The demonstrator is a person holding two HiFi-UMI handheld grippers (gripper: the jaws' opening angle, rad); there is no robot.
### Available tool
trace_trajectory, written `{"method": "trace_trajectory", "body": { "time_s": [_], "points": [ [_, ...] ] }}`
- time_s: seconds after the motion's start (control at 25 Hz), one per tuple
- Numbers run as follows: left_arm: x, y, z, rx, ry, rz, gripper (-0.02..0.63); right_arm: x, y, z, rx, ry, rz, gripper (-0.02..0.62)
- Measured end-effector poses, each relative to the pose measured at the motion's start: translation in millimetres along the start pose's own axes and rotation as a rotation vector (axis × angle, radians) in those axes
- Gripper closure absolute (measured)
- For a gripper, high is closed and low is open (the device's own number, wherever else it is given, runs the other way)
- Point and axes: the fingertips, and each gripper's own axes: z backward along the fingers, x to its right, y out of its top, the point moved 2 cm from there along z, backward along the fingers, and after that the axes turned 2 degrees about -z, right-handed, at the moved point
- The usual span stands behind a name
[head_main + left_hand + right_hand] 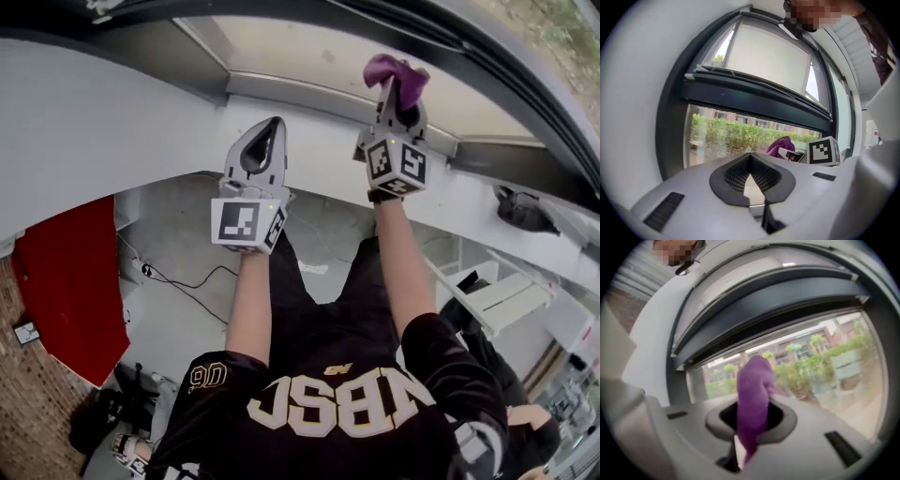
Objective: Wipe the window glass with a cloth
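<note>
The person reaches both arms up toward a dark-framed window. The right gripper (pixel 398 91) is held higher than the left gripper (pixel 271 126), and the two are side by side but apart.

In the right gripper view, the right gripper (pixel 752 411) has its fingers clamped on a purple cloth (pixel 753 390). The cloth fills the gap between the dark pads and rises past the tips in a rounded bunch, with a narrower tail hanging back toward the camera. In the head view the cloth (pixel 396 71) bulges out over the tips, close to the window frame. Whether it actually touches the pane cannot be told from any view.

In the left gripper view, the left gripper (pixel 750 156) has its fingers drawn together so the tips meet, with nothing held between them. Beyond them lies the window glass (pixel 717 138), with a green hedge and buildings outside. A pale blind (pixel 768 56) covers the upper part, above a dark crossbar. To the right in this view are the cloth (pixel 780 144) and the marker cube (pixel 824 151) of the other gripper.

The right gripper view also shows the window glass (pixel 825 366) directly behind the cloth, with trees and buildings beyond it.

Lower in the head view, the person wears a black jersey (pixel 337 403). A red panel (pixel 70 281) stands to the left, and a thin cable (pixel 183 279) trails over the pale floor.
</note>
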Motion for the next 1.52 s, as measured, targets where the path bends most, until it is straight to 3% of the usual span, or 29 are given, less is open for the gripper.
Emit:
{"method": "trace_trajectory", "body": {
  "time_s": [0.16, 0.32, 0.44, 0.52, 0.64, 0.8, 1.12, 1.24, 1.44, 1.52],
  "points": [
    [-99, 14, 42, 0.019, 0.138, -0.007, 0.589, -170, -47, -69, -0.047, 0.299, 0.047, 0.541],
    [-180, 34, 75, -0.003, 0.267, 0.026, 0.589, -299, -72, -138, -0.088, 0.441, 0.076, 0.541],
    [-197, 37, 85, -0.014, 0.273, 0.012, 0.589, -343, -72, -160, -0.079, 0.479, 0.121, 0.541],
    [-188, 31, 84, -0.019, 0.251, -0.002, 0.589, -336, -68, -159, -0.067, 0.467, 0.123, 0.541],
    [-164, 20, 68, -0.012, 0.226, -0.009, 0.589, -286, -64, -151, -0.067, 0.408, 0.081, 0.541],
    [-104, 9, 30, 0.023, 0.192, 0.023, 0.589, -183, -56, -115, -0.064, 0.322, 0.119, 0.54],
    [116, -38, -56, -0.02, -0.068, 0.088, 0.589, 95, 15, -8, -0.017, 0.051, 0.06, 0.537],
    [174, -45, -75, -0.011, -0.109, 0.105, 0.589, 193, 35, 27, -0.016, -0.118, -0.017, 0.537],
    [226, -44, -96, 0.002, -0.182, 0.076, 0.589, 336, 49, 86, -0.01, -0.568, -0.173, 0.537],
    [226, -45, -98, 0.002, -0.196, 0.017, 0.589, 361, 52, 94, -0.01, -0.629, -0.214, 0.538]
  ]
}}
